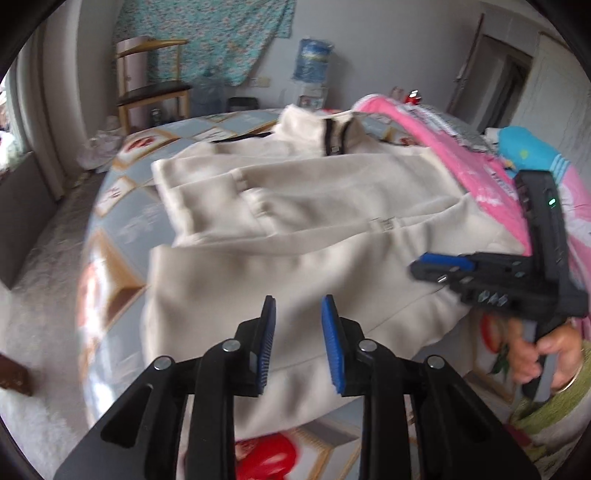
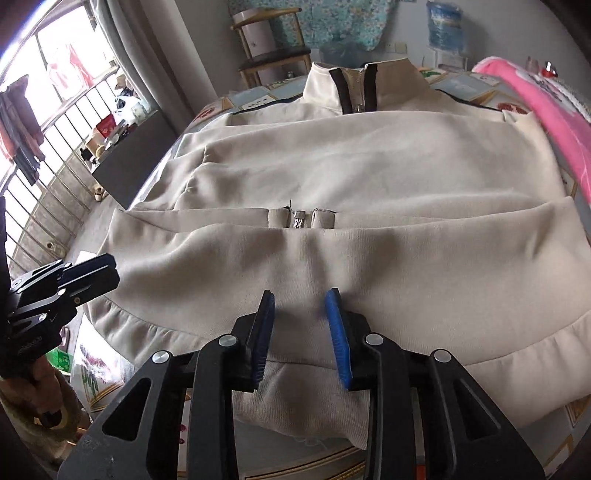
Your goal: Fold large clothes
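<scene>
Nearest the lens in the left wrist view, the left claw (image 1: 298,343) hung with its two blue-padded fingers (image 1: 269,343) apart and nothing between them, poised above the near hem of a cream jacket (image 1: 295,206). The right wrist view showed much the same: the right claw (image 2: 300,338) stood with a clear gap between its blue pads (image 2: 340,339), the fabric lying underneath rather than pinched.

The cream jacket lay spread across a bed covered by a patterned sheet (image 1: 122,280) of pale blue squares and red flowers. Its collar pointed away from both cameras, with dark trim on either side of a zip (image 2: 360,92) at the neck. The lower part had been folded up over the body, so a fold edge ran across the middle, where a small metal zip pull (image 2: 297,221) showed. The ribbed hem sat closest to the claws, hanging toward the bed's near edge.

A pink quilt (image 1: 480,162) was bunched along the jacket's right side, touching it. In the left wrist view the right claw appeared off to the right, over the jacket's edge, gripped by a hand (image 1: 535,354). In the right wrist view the left claw showed at the left edge, beside the jacket's corner.

Beyond the bed stood a wooden chair (image 1: 155,88), and a floral cloth (image 1: 207,33) hung on the far wall.
</scene>
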Demonstrator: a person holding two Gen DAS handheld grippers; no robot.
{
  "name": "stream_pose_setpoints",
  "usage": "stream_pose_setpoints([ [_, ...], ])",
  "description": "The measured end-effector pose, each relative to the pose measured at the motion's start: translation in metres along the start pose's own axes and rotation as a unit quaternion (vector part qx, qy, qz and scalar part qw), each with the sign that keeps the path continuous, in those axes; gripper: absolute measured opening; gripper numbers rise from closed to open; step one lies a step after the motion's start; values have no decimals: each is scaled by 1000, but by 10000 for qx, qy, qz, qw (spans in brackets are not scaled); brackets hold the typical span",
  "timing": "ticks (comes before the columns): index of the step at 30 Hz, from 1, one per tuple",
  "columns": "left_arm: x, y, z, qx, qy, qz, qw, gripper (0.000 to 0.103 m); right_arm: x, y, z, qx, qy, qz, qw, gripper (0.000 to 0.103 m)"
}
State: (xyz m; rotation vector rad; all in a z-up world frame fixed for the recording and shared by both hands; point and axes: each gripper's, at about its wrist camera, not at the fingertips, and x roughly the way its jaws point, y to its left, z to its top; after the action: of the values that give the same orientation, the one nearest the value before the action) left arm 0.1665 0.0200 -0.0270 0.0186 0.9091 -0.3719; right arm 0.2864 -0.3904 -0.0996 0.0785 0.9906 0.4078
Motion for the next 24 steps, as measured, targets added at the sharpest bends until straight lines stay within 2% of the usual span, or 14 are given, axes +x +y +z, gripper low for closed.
stream_pose_setpoints([
  [3, 3, 15, -7, -54, 127, 401, 9991, 38, -4, 1, 7, 129, 0, 235, 9996, 33],
  [7, 8, 25, -10, -173, 152, 548, 9982, 38, -9, 23, 20, -126, -126, 517, 9985, 40],
  [12, 24, 25, -12, -51, 212, 868, 9960, 40, 12, 60, 29, -784, 37, 248, 9966, 41],
  [13, 28, 25, -12, -41, 216, 933, 9954, 40, 21, 65, 29, -869, 141, 178, 9960, 33],
  [14, 30, 25, -12, -43, 183, 964, 9952, 40, 29, 68, 28, -959, 223, 50, 9951, 15],
  [16, 30, 26, -13, -79, 86, 1013, 9948, 38, 35, 71, 27, -1104, 147, -265, 9934, 2],
  [17, 30, 26, -13, -63, 40, 1051, 9944, 30, 35, 72, 28, -1096, 156, -228, 9936, 0],
  [18, 30, 26, -14, -9, -8, 1119, 9937, 15, 32, 70, 29, -1011, 109, -202, 9946, 0],
  [19, 30, 26, -13, 19, -21, 1150, 9934, 7, 26, 69, 30, -975, -7, -200, 9950, 0],
  [21, 19, 27, -12, -6, -141, 1121, 9936, 3, 6, 70, 33, -923, -346, -175, 9950, 0],
  [24, -15, 16, -9, 235, -638, 1238, 9900, 3, -29, 76, 41, -954, -928, -130, 9910, 0],
])
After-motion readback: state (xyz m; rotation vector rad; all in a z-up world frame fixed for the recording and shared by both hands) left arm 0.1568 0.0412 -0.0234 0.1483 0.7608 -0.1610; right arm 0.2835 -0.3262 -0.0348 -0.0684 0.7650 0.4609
